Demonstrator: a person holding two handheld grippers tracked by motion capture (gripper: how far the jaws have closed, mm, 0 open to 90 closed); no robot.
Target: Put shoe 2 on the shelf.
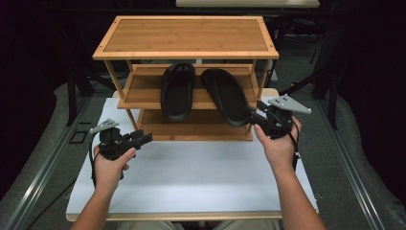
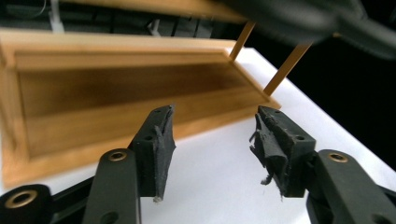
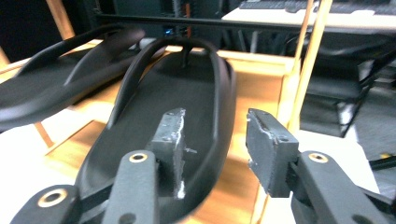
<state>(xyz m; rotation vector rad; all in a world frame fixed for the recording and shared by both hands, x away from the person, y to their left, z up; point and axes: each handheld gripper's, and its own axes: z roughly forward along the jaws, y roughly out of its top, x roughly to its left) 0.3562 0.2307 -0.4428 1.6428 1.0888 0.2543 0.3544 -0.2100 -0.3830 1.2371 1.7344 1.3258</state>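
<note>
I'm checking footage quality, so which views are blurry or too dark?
High view: bright table, black surroundings, fairly sharp. Left gripper view: pads crisp, rack soft, a dark blur across the top right. Right gripper view: the nearer sandal blurs towards its near end, background soft.

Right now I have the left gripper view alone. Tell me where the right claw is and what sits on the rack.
Observer: The right claw is at the middle shelf, at the heel of the right sandal.
Operator: Say whether it grips that sandal.
Observer: No. In the right gripper view its jaws stand open, with the heel's rim between them.
Operator: Report the other sandal.
Observer: The left sandal lies on the same shelf, toe toward the back, apart from both claws.
</note>
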